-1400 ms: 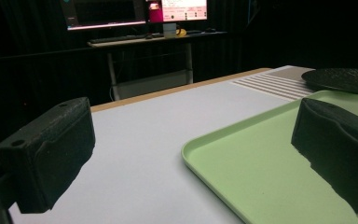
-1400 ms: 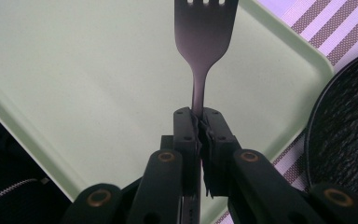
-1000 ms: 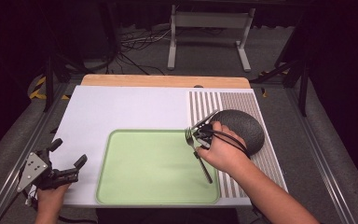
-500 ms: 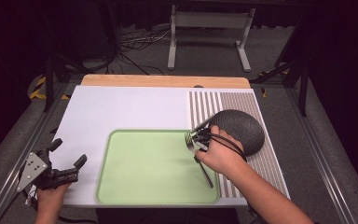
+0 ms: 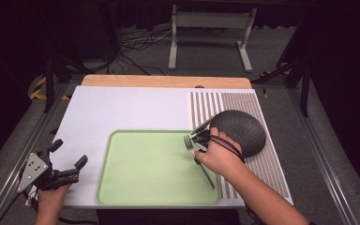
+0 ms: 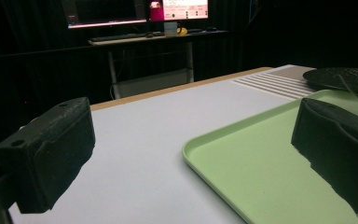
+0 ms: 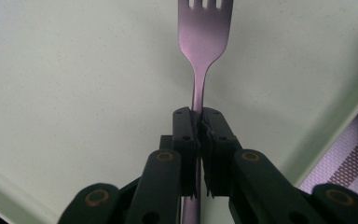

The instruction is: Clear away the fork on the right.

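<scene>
Item: fork [image 7: 204,42] | Hold: my right gripper [image 7: 199,122] pinches its neck, tines clear for placing | Place: above green tray [image 5: 136,187], right edge | My left gripper [image 5: 68,165]: spread, idle at table's near-left corner.

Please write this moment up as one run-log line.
right gripper: shut on fork | fork: over green tray, right side | left gripper: open, empty, at table's left edge

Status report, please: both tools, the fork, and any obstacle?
Right tool shut on fork, above tray. Left tool open, at table's left edge. Dark plate beside tray, nothing under fork.
</scene>
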Demonstrator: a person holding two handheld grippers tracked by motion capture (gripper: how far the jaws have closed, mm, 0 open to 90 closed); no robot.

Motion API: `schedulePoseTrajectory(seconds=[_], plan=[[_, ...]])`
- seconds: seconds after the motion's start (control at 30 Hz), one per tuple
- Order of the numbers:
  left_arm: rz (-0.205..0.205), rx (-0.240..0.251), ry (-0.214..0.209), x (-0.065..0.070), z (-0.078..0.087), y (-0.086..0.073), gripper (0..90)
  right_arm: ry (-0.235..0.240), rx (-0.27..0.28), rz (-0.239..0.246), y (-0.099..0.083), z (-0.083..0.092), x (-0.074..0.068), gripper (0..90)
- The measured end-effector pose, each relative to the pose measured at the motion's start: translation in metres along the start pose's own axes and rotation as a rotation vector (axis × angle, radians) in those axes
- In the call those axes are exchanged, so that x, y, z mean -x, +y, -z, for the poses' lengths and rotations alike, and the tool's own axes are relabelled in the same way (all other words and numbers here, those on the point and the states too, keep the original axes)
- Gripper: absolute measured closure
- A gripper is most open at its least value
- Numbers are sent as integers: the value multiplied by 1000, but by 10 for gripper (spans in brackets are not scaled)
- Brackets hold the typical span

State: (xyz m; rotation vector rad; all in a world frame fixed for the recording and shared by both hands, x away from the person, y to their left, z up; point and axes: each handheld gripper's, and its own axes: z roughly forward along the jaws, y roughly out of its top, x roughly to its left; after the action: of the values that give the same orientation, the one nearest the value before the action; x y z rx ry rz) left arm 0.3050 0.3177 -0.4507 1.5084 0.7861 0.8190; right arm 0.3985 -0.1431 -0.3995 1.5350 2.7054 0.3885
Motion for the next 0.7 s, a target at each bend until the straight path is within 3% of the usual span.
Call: schedulePoseTrajectory(seconds=[0.4,0.7], plan=[[-1,-1,-1,0,0,0,1,-7,-20,3,0,-8,0,836],[-1,0,-1,0,0,0,1,-21,1,21,1,-5,0,784]])
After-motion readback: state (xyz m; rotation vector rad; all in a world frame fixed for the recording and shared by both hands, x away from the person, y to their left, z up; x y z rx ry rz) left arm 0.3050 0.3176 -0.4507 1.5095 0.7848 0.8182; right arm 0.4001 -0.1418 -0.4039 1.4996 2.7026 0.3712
